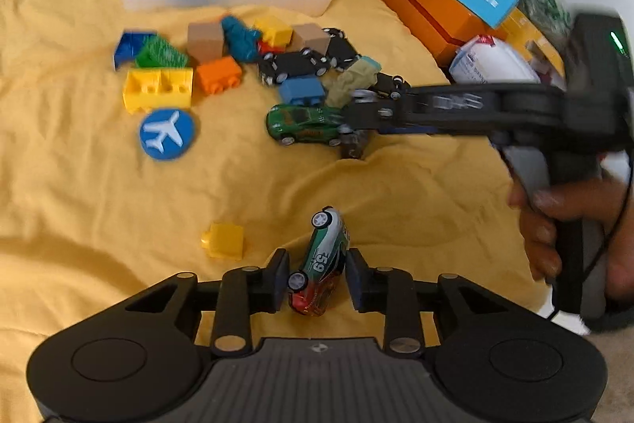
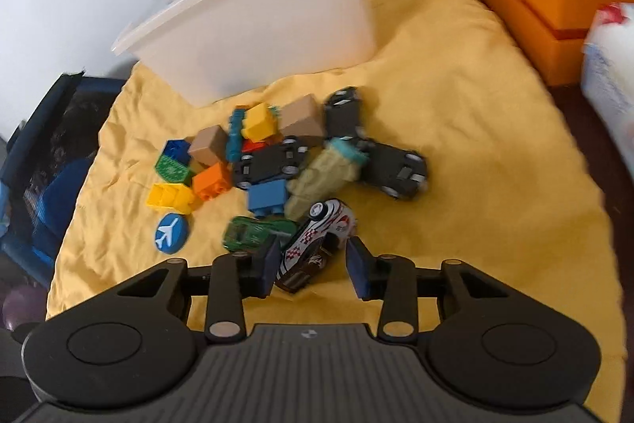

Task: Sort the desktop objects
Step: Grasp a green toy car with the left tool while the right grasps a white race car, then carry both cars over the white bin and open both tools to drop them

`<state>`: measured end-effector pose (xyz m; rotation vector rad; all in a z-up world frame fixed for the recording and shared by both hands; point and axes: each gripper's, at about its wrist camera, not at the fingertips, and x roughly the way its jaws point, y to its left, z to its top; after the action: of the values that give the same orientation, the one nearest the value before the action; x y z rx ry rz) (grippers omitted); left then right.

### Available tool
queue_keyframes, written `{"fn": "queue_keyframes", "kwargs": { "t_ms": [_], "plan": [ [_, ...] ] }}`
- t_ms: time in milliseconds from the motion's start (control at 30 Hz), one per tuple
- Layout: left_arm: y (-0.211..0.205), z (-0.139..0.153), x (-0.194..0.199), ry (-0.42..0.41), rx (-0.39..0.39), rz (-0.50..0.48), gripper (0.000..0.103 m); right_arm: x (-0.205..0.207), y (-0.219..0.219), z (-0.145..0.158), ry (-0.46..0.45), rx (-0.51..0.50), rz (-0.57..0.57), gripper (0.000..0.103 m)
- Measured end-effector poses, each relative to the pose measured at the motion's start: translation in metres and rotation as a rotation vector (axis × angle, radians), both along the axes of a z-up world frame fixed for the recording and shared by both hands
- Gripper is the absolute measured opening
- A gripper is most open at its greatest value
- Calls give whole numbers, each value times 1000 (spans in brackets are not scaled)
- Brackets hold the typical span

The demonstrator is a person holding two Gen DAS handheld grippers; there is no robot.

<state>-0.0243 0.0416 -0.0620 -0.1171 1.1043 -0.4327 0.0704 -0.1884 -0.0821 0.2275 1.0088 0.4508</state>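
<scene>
left gripper (image 1: 316, 278) jaws apart around the 59 car (image 1: 321, 266), right gripper (image 2: 313, 262) jaws apart around the white car (image 2: 315, 242), both on yellow cloth (image 1: 79, 205).

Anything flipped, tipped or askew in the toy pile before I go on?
Yes. Two black cars lie belly-up in the pile, undersides showing. The number 59 car between the left gripper fingers is on its side, wheels to the left. The white car at the right gripper sits tilted.
</scene>
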Motion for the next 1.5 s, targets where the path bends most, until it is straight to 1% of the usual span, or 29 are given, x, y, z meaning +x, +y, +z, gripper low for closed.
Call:
{"fn": "queue_keyframes", "kwargs": {
  "t_ms": [67, 167, 300, 333, 400, 433, 467, 500, 533, 567, 600, 633, 667, 767, 833, 900, 1000, 1067, 1100, 1167, 1267, 1333, 1433, 1500],
  "plan": [
    [-6, 5, -4, -35, 49, -24, 34, 3, 14, -1, -13, -31, 34, 42],
    [-13, 11, -7, -84, 94, -50, 34, 6, 25, -6, -16, -58, 61, 41],
    [-18, 21, -10, -148, 165, -55, 35, 1, 19, -2, -6, -49, 79, 33],
    [-18, 22, -9, -159, 179, -59, 35, -2, 18, 2, -4, -51, 93, 32],
    [-21, 29, -14, -195, 198, -91, 36, -15, 13, 15, -41, -98, 124, 32],
    [-24, 31, -16, -202, 204, -116, 36, -21, 12, 22, -63, -134, 155, 33],
    [-28, 33, -18, -212, 209, -144, 37, -28, 12, 27, -77, -191, 198, 33],
    [-32, 35, -21, -229, 221, -181, 40, -34, 10, 31, -91, -233, 222, 33],
    [-36, 34, -24, -246, 245, -204, 47, -42, 8, 33, -95, -282, 253, 33],
    [-41, 31, -24, -264, 286, -218, 48, -46, 8, 31, -85, -321, 284, 33],
    [-44, 25, -23, -265, 323, -221, 48, -50, 9, 29, -75, -352, 310, 33],
    [-45, 19, -20, -249, 351, -223, 48, -54, 10, 25, -67, -372, 333, 33],
    [-45, 13, -17, -231, 356, -225, 48, -58, 12, 20, -59, -392, 361, 33],
    [-43, -2, -15, -186, 334, -236, 48, -66, 18, 9, -66, -440, 376, 34],
    [-43, -8, -16, -182, 335, -236, 48, -67, 19, 7, -75, -443, 357, 43],
    [-38, -9, -17, -193, 321, -212, 31, -69, 15, 9, -91, -426, 341, 43],
    [-29, -9, -15, -175, 260, -170, 32, -68, 10, 9, -138, -384, 319, 43],
    [-29, -8, -16, -172, 255, -164, 32, -65, 10, 3, -137, -368, 309, 43],
    [-29, -8, -17, -172, 259, -165, 32, -65, 11, -3, -122, -368, 317, 41],
    [-30, -5, -19, -172, 249, -162, 32, -69, 11, -4, -130, -375, 329, 33],
    [-28, 4, -22, -191, 237, -155, 32, -74, 11, -1, -134, -392, 346, 33],
    [-25, 15, -21, -226, 225, -141, 32, -75, 7, 7, -144, -353, 318, 33],
    [-18, 29, -14, -260, 198, -98, 32, -75, 4, 28, -219, -317, 280, 33],
    [-14, 37, -7, -276, 190, -76, 32, -69, 6, 35, -239, -302, 271, 33]
  ]
}}
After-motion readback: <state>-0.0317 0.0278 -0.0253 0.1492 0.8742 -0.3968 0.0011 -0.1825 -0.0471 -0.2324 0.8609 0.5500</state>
